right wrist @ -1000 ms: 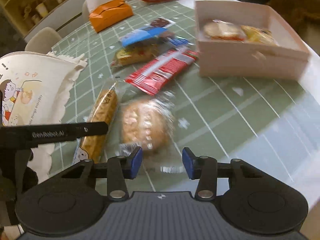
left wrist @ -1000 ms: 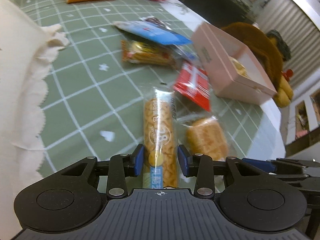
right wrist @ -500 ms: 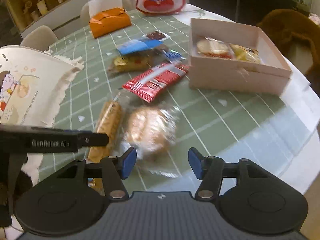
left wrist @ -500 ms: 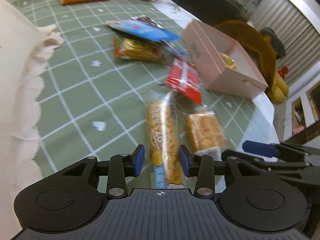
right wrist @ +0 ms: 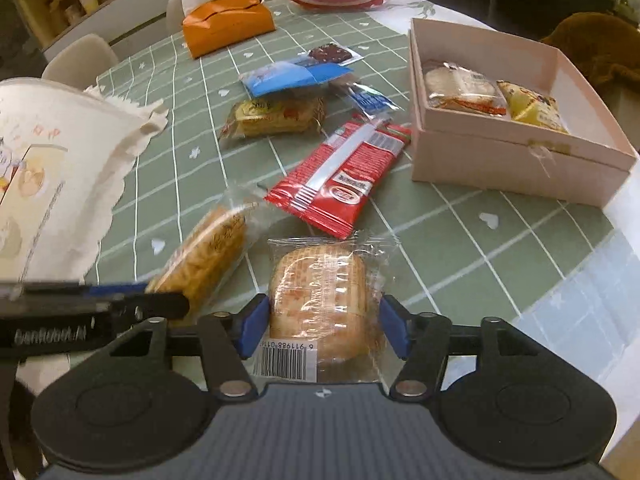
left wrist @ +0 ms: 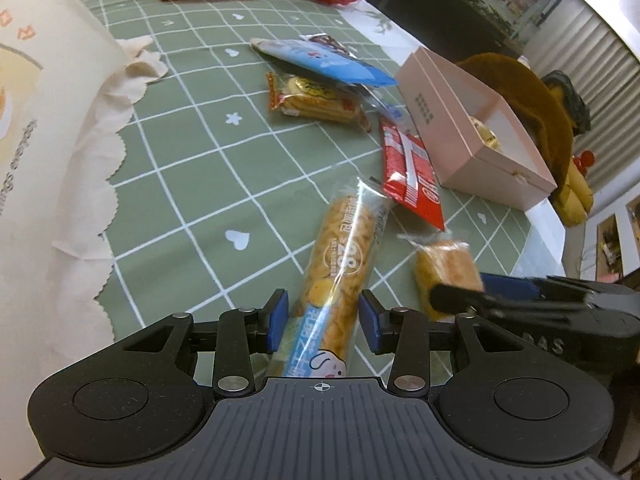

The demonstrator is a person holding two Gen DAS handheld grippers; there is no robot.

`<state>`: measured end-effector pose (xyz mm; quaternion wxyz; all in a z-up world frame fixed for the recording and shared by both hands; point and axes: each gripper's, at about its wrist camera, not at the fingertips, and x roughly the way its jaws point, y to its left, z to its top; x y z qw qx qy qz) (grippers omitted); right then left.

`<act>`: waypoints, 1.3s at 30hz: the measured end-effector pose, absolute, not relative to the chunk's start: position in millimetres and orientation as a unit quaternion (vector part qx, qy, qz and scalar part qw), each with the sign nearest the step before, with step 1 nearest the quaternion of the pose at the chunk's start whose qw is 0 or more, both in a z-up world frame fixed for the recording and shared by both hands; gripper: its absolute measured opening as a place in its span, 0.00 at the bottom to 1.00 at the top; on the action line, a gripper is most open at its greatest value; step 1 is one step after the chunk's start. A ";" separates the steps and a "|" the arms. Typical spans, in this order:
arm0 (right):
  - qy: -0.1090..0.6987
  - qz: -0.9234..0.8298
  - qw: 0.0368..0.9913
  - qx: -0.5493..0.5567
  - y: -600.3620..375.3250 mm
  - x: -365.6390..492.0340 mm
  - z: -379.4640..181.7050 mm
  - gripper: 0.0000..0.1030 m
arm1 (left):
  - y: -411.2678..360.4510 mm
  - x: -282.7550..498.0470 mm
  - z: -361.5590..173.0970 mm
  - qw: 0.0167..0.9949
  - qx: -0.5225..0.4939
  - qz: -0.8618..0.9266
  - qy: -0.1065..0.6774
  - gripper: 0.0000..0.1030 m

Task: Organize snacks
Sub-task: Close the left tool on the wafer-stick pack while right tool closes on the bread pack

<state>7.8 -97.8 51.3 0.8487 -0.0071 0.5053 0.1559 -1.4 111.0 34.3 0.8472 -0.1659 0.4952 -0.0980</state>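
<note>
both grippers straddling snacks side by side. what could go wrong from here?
1. The left gripper and right gripper sit very close; closing or lifting together could knock them into each other.
2. The round bun pack has loose clear film; the fingers may pinch only wrapper and it could slip.
3. The long biscuit tube is straddled near one end, so it may droop or swing toward the red packet.

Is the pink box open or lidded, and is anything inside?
Open: the pink box has no lid on top, and two wrapped snacks lie inside at its far end.

The cracker tube [left wrist: 340, 264] runs under the tool body at bottom centre; the cloth bag [left wrist: 44, 128] is cut off at left.
</note>
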 end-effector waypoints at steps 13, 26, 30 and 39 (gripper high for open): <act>0.508 0.086 0.857 0.019 -170.0 -16.7 52.0 0.54 | 68.3 -8.9 36.0 0.826 -0.128 -0.167 0.523 0.36; 0.497 0.079 0.864 0.011 -170.6 -19.1 45.7 0.61 | 43.4 -16.4 34.4 0.825 -0.104 -0.176 0.527 0.36; 0.499 0.081 0.863 0.000 -167.8 -17.8 44.0 0.62 | 49.8 -17.0 36.5 0.833 -0.113 -0.156 0.519 0.34; 0.504 0.083 0.860 -0.012 -163.8 -9.6 44.3 0.62 | 81.4 -14.5 37.6 0.837 -0.167 -0.102 0.512 0.32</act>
